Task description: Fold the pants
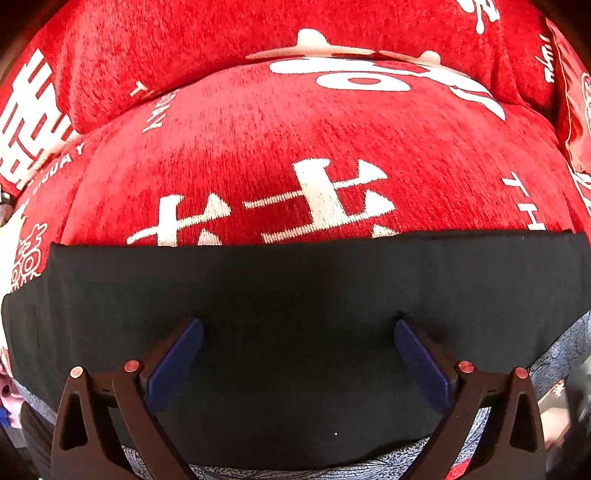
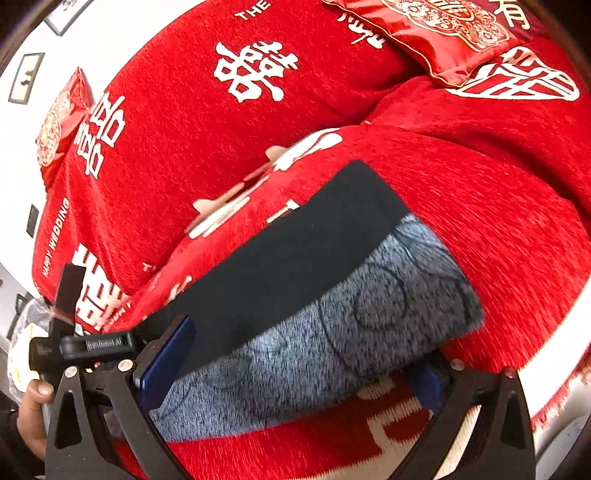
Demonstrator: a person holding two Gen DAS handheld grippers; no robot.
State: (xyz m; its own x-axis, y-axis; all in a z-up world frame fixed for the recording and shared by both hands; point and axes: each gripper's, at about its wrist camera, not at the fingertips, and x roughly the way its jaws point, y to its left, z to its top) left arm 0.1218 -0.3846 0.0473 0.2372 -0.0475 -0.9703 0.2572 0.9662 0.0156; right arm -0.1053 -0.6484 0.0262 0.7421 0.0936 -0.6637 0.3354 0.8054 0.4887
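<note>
A home living room, by the look of it: a sofa draped in a red wedding cover (image 2: 177, 147), satin cushions (image 2: 443, 33), framed pictures (image 2: 26, 77) on the white wall.

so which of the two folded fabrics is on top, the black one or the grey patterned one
The black pants lie on top. In the left wrist view the grey patterned fabric only peeks out beneath their near edge, and the open left tongs hover over the black layer.

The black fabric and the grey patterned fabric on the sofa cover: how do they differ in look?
The black fabric is plain and dark; the grey patterned fabric is speckled, with thin circle lines. In the right wrist view, black lies farther from the camera, grey nearer. Both lie flat on the red cover, edges touching.
</note>
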